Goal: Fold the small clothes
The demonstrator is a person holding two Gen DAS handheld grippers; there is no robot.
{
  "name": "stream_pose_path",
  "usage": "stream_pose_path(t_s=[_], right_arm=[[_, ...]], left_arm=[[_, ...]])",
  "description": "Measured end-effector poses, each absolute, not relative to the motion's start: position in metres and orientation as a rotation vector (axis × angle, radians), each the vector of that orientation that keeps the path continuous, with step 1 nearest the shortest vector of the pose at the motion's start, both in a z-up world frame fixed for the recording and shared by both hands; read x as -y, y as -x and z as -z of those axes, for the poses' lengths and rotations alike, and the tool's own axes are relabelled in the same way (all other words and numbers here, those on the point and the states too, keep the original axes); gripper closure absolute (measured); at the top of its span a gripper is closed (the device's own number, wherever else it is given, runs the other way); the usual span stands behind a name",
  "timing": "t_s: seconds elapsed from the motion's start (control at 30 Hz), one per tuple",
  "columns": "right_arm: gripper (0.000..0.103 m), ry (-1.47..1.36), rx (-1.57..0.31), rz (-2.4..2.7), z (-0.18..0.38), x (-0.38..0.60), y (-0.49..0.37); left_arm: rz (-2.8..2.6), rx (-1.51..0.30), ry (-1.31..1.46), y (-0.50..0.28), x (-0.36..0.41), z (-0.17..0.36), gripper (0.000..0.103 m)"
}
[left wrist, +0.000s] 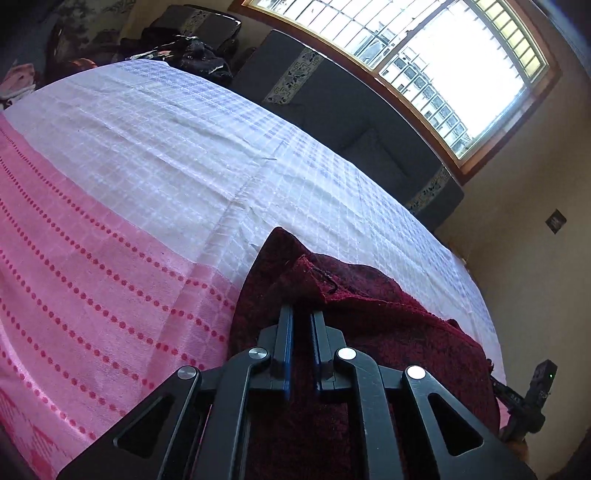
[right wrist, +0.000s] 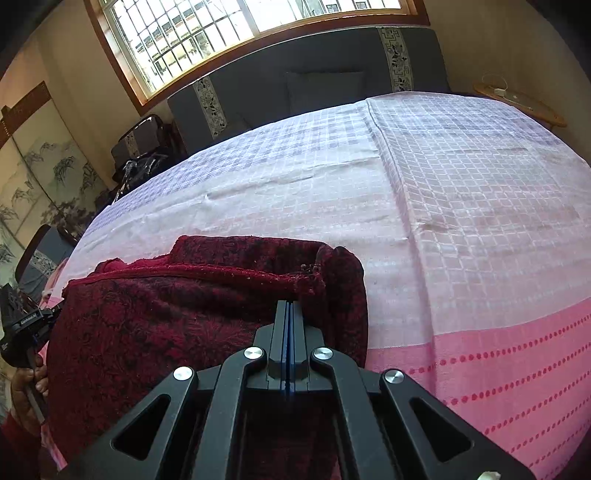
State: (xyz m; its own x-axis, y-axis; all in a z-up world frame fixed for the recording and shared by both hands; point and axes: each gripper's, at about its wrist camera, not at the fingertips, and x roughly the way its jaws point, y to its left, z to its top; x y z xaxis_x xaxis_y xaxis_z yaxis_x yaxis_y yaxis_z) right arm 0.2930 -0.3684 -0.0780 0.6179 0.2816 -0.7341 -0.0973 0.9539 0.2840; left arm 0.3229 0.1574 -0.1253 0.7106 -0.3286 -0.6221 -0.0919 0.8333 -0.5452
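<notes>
1. Black linkage arms fill the bottom of the left wrist view, and ahead of them the left tongs sit nearly closed, a narrow slit between the blue pads, with the dark red garment running right under and between them; it looks like a pinch on the cloth.
2. Over on the right wrist view, the right tongs are pressed tight together, pads flat against each other, tips buried at the garment's upper right edge, just below a frayed hem corner. Whether cloth is actually caught between them, I cannot tell.
3. That garment is a maroon velvety piece with a darker pattern, bunched and partly folded over itself, lying on the bed at the near edge.
4. From the right view it spreads mostly to the left of the right tongs; from the left view it spreads to the right of the left tongs. So the cloth lies between the two tools.
5. At the left edge of the right view, a hand grips the handle of the other tool, touching the garment's far side.
6. Bedspread: white checked weave across the far part, pink with red dotted stripes nearer.
7. Beyond the bed, a dark cushioned bench stands under a bright barred window.
</notes>
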Motion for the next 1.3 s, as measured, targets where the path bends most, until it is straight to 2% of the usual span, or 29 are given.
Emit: stream_pose_path(t_s=[0.23,0.27,0.3,0.33,0.37,0.43,0.5,0.57,0.6,0.8,1.3], right_arm=[[0.103,-0.425,-0.883,-0.256,0.071,0.397,-0.282],[0.099,-0.424,-0.832,-0.238,0.061,0.400,-0.270],[0.087,-0.412,-0.789,-0.218,0.052,0.401,-0.257],[0.083,-0.412,-0.759,-0.225,0.044,0.400,-0.243],[0.077,-0.426,-0.740,-0.255,0.038,0.398,-0.230],[0.070,-0.413,-0.698,-0.306,0.028,0.388,-0.201],[0.050,-0.356,-0.661,-0.336,0.020,0.374,-0.170],[0.035,-0.307,-0.638,-0.363,0.019,0.360,-0.144],[0.033,-0.282,-0.632,-0.367,0.020,0.354,-0.134],[0.033,-0.246,-0.657,-0.375,0.041,0.327,-0.097],[0.032,-0.167,-0.746,-0.324,0.064,0.294,-0.095]], left_arm=[[0.148,-0.764,0.564,-0.320,-0.152,0.118,0.090],[0.140,-0.763,0.552,-0.319,-0.151,0.116,0.090],[0.128,-0.761,0.531,-0.317,-0.149,0.114,0.089],[0.116,-0.758,0.500,-0.313,-0.145,0.110,0.088],[0.107,-0.752,0.467,-0.309,-0.140,0.106,0.082],[0.094,-0.718,0.401,-0.297,-0.130,0.094,0.065],[0.048,-0.664,0.335,-0.280,-0.122,0.081,0.035],[0.029,-0.612,0.294,-0.264,-0.116,0.070,0.031],[0.031,-0.601,0.276,-0.257,-0.114,0.067,0.029],[0.019,-0.621,0.182,-0.235,-0.099,0.060,0.024],[-0.042,-0.597,0.047,-0.208,-0.094,0.059,0.016]])
